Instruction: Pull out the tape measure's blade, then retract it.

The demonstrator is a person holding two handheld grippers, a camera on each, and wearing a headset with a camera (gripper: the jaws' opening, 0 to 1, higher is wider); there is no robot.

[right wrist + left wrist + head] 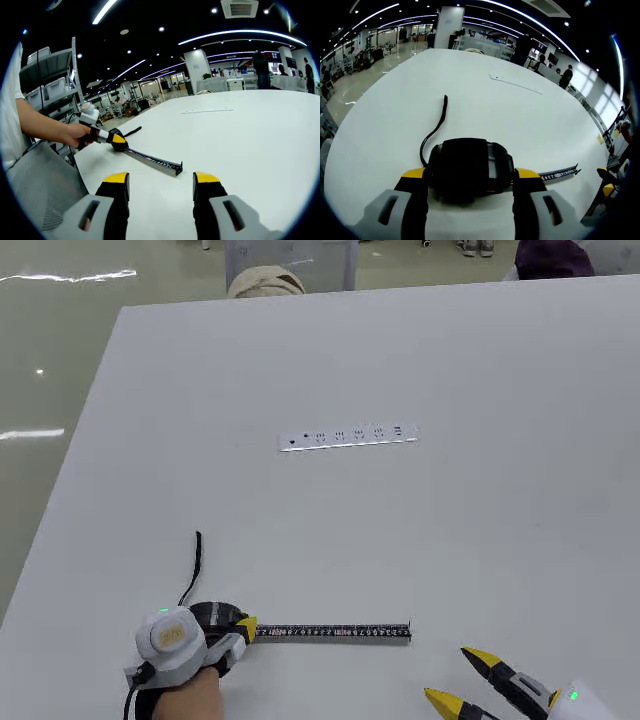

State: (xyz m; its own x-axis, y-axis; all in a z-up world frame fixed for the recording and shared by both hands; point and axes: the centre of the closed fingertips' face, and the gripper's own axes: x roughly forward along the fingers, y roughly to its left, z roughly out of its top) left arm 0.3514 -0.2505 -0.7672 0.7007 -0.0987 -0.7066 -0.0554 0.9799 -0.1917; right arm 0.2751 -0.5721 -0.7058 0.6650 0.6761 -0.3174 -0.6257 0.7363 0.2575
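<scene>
Both low | left hand-held gripper (470,173) clamps tape measure (467,161) | right hand-held gripper (161,178) agape

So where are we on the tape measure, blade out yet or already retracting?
Pull-out looks done: the blade lies extended on the table. In hand: the left gripper is clamped on the tape measure. The right gripper is open, clear of the blade's tip. Left to do: the retraction.

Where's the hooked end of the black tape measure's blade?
Head view: the blade's hooked end lies on the white table, right of the left gripper clamping the black case, up-left of the open right gripper.
</scene>
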